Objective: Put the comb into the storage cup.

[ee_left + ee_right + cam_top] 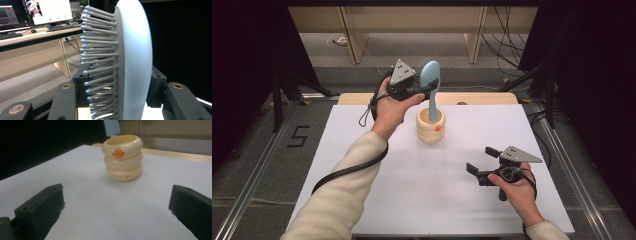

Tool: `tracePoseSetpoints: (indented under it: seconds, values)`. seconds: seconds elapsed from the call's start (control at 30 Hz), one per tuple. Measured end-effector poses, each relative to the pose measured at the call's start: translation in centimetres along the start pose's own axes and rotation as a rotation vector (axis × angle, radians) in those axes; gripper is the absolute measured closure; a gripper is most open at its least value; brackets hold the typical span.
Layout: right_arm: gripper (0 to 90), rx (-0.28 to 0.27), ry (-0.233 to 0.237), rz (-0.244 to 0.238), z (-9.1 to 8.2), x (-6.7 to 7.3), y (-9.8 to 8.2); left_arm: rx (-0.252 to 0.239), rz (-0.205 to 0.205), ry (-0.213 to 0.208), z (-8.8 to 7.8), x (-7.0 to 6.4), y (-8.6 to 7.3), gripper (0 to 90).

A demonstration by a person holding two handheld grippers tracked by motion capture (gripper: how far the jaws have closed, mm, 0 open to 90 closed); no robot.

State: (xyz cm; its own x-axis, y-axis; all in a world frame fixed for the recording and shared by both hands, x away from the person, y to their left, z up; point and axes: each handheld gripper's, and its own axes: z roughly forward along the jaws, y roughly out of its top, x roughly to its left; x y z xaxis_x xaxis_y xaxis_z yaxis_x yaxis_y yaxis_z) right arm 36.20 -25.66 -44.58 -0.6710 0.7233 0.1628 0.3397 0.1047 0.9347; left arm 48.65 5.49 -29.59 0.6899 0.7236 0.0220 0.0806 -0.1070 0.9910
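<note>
We see the left gripper (421, 86) raised over the far part of the white table (377, 200), clamped on a pale blue hairbrush (430, 80). In the high view the brush stands upright, its oval head at the top and its handle running down into a cream holder (430, 126). From the left gripper view we look along the two black jaws, which press on the brush head (135, 60) from both sides: one jaw against the grey bristles, the other against the smooth blue back. The bristles point to the left of that view, towards a desk with monitors (47, 11) in the background.

The holder looks like three stacked rings, with an orange mark on the top ring and small orange lettering on the bottom one. It stands on the table near the far edge, roughly in the middle. In the right gripper view we see it (123, 157) upright ahead of the jaws, with the blue brush handle (111, 127) dipping into its mouth from above.

The right gripper (481, 161) is held low over the near right part of the table, well apart from the holder. Its jaws stand wide apart with only bare table between them, grasping nothing.
</note>
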Motion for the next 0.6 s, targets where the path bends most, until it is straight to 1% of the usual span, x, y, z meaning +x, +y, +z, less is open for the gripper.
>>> tracePoseSetpoints:
  seconds: [0.2, 0.6]
  values:
    - [0.9, 0.002, -0.004, 0.0, 0.03, -0.05, -0.07, 0.004, 0.003, 0.001, 0.22, 0.14, 0.04, 49.3]
    - [0.9, 0.002, -0.001, 0.003, 0.07, -0.09, -0.11, 0.003, 0.008, 0.001, 0.8, -0.06, 0.2, 49.2]
